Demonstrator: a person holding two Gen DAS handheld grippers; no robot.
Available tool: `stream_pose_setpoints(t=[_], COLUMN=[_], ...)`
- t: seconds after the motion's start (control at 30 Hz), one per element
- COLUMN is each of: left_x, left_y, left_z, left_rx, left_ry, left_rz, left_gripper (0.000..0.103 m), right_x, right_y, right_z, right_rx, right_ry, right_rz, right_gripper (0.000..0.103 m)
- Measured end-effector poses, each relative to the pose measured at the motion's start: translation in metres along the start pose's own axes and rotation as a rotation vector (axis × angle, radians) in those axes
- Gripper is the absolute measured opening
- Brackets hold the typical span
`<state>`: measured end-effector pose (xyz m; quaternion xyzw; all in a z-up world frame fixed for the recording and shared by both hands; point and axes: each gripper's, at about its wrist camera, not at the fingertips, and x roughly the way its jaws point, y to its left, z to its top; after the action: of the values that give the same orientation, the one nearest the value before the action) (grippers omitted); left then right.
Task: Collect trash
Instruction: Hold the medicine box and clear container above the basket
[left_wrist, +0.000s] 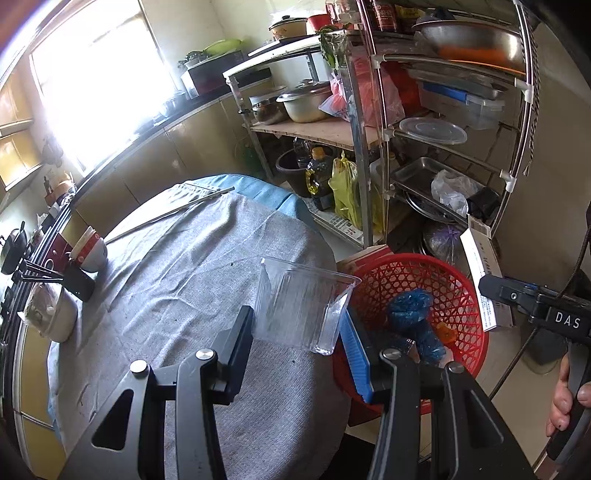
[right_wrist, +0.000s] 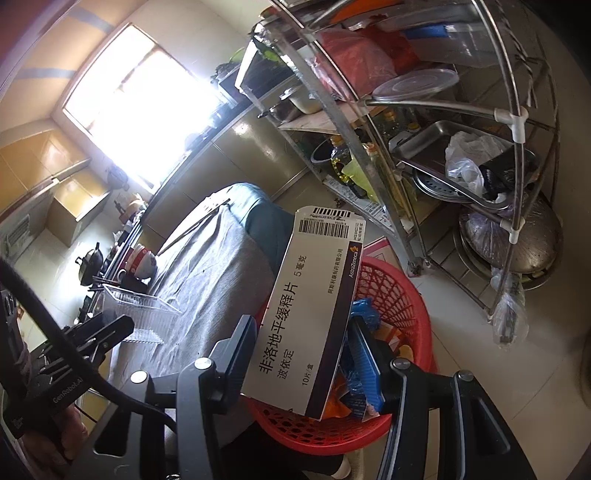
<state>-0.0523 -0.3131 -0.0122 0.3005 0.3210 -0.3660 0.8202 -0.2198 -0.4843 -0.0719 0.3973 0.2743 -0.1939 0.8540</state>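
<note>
Two hand-held grippers beside one red plastic lattice basket (left_wrist: 461, 291): left hand-held gripper (left_wrist: 299, 332) clamping one clear ribbed plastic tub (left_wrist: 301, 302), right hand-held gripper (right_wrist: 306, 350) clamping one white medicine carton (right_wrist: 314, 302).

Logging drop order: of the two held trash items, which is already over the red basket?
The white medicine box in the right gripper hangs over the red basket; the clear plastic container in the left gripper is mostly above the grey-clothed table.

Red lattice basket (left_wrist: 424, 280), grey tablecloth (left_wrist: 192, 266)
</note>
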Motion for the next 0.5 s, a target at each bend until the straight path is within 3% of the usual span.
stream_pose_setpoints(t=[0.5], left_x=[0.011], left_y=[0.019], left_z=[-0.014], left_rx=[-0.031], left_ry=[0.026], left_rz=[-0.025], left_gripper=[0.049], right_x=[0.022], right_y=[0.034], right_z=[-0.008], right_rx=[-0.058], right_ry=[0.055], right_rz=[-0.009], right_gripper=[0.055])
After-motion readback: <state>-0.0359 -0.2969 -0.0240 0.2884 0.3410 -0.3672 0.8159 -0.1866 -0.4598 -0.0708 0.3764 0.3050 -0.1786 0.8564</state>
